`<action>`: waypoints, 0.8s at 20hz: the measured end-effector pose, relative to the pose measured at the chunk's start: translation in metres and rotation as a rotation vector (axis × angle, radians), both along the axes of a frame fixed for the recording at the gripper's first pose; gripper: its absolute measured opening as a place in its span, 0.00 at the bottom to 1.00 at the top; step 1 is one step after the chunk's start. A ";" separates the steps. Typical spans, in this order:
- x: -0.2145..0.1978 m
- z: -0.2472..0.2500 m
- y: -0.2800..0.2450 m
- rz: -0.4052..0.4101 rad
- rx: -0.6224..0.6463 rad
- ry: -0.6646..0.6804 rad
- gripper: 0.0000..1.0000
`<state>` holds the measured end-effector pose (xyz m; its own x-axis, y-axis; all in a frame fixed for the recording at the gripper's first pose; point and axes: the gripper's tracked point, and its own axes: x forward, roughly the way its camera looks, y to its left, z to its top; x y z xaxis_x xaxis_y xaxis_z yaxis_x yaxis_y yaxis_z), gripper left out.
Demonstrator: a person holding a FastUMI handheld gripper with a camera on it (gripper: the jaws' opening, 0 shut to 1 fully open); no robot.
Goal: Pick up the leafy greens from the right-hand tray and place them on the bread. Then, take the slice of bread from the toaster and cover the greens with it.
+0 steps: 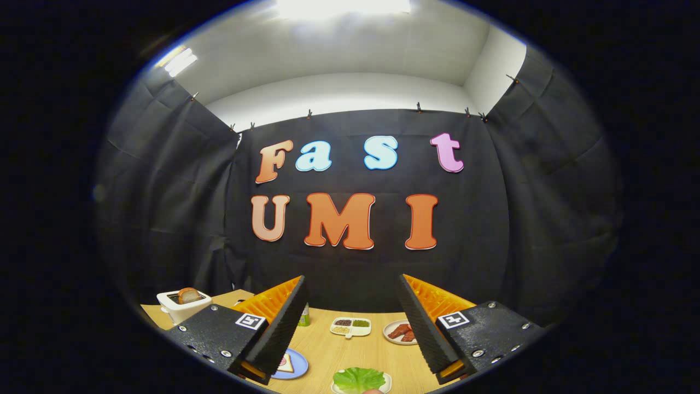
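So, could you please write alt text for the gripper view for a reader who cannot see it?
The gripper hangs open above a wooden table, fingers wide apart and holding nothing. Between them lie leafy greens on a small tray, nearest the camera. Beyond the fingers stand a white toaster with a bread slice, a blue plate and small dishes.

Green leafy greens (pixel 359 378), white toaster (pixel 182 306)

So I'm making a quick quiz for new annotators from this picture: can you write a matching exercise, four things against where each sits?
Things:
1. bread slice
2. leafy greens
3. divided dish
4. gripper

Places:
A. on a white plate, nearest the camera
B. sticking out of the white toaster
C. open, holding nothing
D. on the table, beyond the fingers

Pairs: 1-B, 2-A, 3-D, 4-C
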<state>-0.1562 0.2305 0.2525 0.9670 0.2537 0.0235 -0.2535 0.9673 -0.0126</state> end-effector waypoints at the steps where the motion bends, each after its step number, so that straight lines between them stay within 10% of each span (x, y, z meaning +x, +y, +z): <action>1: 0.002 -0.005 0.004 0.018 0.004 0.023 0.99; 16: 0.007 -0.108 0.007 0.110 -0.131 0.380 0.99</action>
